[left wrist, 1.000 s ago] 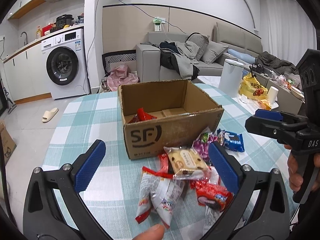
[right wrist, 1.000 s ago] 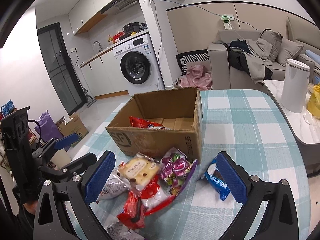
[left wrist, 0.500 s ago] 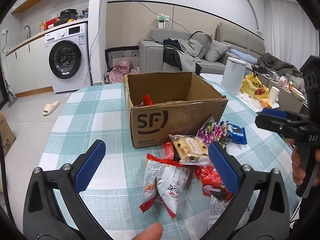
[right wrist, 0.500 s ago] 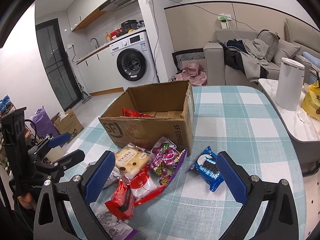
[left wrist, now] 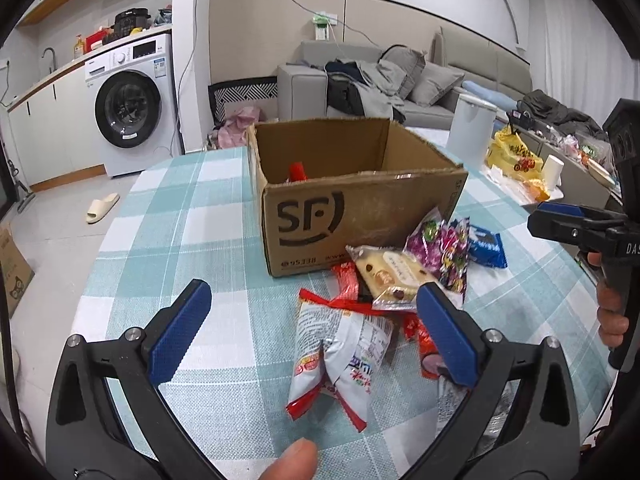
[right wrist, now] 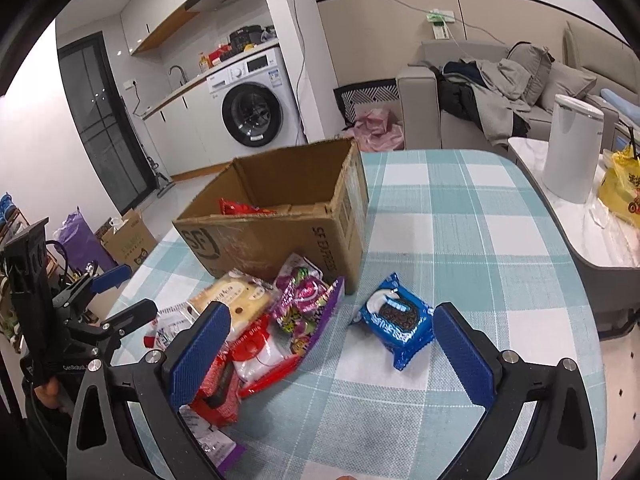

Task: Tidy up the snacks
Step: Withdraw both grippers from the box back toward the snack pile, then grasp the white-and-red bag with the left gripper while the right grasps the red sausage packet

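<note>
A corrugated cardboard box [left wrist: 360, 200] with a printed black logo stands open-topped near the middle of the tabletop [left wrist: 192, 208], which wears a woven teal-and-white checked cloth. A red crinkly packet [right wrist: 240, 208] lies inside the box. Against the box's near wall, toward the tabletop's near edge, glossy snack wrappers lie in a loose overlapping heap: a white-and-red pillow bag [left wrist: 340, 356], a clear-wrapped pale cake [left wrist: 394, 276], a purple foil candy bag [left wrist: 444, 248], and red wrappers partly buried under them. A blue cookie pack [right wrist: 398, 320] lies flat and apart from the heap, just off the box's corner, with bare cloth around it.

The left tool [left wrist: 312, 328] hangs above the pillow bag with its blue ribbed pads spread wide, holding nothing. The right tool [right wrist: 332, 344] hovers with its pads likewise wide apart, the blue pack and part of the heap between them, touching neither. The cloth to the left of the box and along the far right side is open. A white cylindrical appliance [right wrist: 572, 148] stands on a separate marble surface past the right edge.
</note>
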{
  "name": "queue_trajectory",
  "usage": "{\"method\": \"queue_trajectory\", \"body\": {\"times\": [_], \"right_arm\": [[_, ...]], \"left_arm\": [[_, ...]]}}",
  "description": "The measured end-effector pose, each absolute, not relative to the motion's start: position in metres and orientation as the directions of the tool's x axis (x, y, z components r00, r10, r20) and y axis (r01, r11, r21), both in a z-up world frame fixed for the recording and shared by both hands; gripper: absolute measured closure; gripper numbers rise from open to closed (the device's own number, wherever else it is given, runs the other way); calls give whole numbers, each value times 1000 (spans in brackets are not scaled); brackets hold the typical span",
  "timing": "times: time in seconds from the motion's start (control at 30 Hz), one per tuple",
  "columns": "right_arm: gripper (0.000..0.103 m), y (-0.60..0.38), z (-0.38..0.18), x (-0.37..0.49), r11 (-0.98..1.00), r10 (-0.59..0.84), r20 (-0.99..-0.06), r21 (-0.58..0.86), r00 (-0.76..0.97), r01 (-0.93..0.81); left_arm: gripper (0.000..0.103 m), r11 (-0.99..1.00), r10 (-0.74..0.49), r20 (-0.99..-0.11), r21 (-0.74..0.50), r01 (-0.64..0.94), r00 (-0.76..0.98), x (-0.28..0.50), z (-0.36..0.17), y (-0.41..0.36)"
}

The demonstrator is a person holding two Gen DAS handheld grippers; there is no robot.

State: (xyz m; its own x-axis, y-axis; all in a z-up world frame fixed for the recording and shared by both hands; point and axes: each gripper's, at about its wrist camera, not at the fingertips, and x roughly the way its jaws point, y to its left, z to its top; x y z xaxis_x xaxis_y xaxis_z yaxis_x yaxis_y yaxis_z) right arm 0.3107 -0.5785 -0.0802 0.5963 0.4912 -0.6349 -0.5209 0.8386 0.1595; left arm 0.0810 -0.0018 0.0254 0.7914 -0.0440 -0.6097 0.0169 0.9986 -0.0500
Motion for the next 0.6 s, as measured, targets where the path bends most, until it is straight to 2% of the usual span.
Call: {"method": "queue_trajectory", "body": {"times": [0.6], "right_arm": [[0,-525,-118,290,736,512,-749,130,421,-664]], "left_arm": [[1,998,-67,-713,-49,45,698,93,-9,6]]}}
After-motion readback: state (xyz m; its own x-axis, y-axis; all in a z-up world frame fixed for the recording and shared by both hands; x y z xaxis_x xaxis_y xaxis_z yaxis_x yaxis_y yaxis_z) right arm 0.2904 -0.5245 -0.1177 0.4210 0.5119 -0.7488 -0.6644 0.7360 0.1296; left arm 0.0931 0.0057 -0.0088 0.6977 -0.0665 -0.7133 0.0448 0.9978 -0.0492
